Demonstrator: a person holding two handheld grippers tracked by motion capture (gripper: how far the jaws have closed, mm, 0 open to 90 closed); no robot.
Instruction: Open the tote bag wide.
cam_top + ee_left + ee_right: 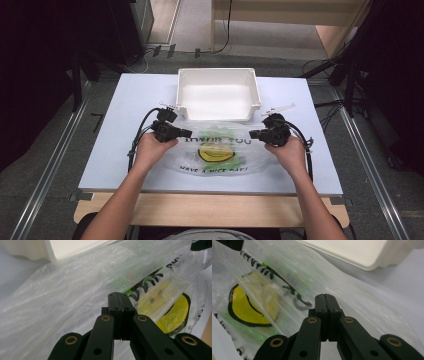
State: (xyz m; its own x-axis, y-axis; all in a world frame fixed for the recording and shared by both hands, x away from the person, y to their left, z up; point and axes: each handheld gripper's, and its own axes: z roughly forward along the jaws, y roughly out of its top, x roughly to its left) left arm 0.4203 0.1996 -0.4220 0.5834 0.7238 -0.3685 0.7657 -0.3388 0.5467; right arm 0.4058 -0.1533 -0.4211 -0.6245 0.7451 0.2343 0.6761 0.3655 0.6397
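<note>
A thin clear plastic bag (pixel 215 156) with a yellow smiley face and black lettering lies on the white table (pixel 131 102), in front of a white bin (pixel 218 73). Its upper edge is raised and stretched between my two grippers. My left gripper (pixel 188 133) is at the bag's upper left corner, jaws pressed together (pixel 117 296) on the film (pixel 62 300). My right gripper (pixel 252 133) is at the upper right corner, jaws also together (pixel 325 297) on the film (pixel 354 287). Something green shows faintly through the bag.
The white bin (pixel 27 251) (pixel 364 253) stands just behind the bag with its inside bare. A wooden strip (pixel 210 207) runs along the table's near edge. Dark stands and cables flank the table on both sides.
</note>
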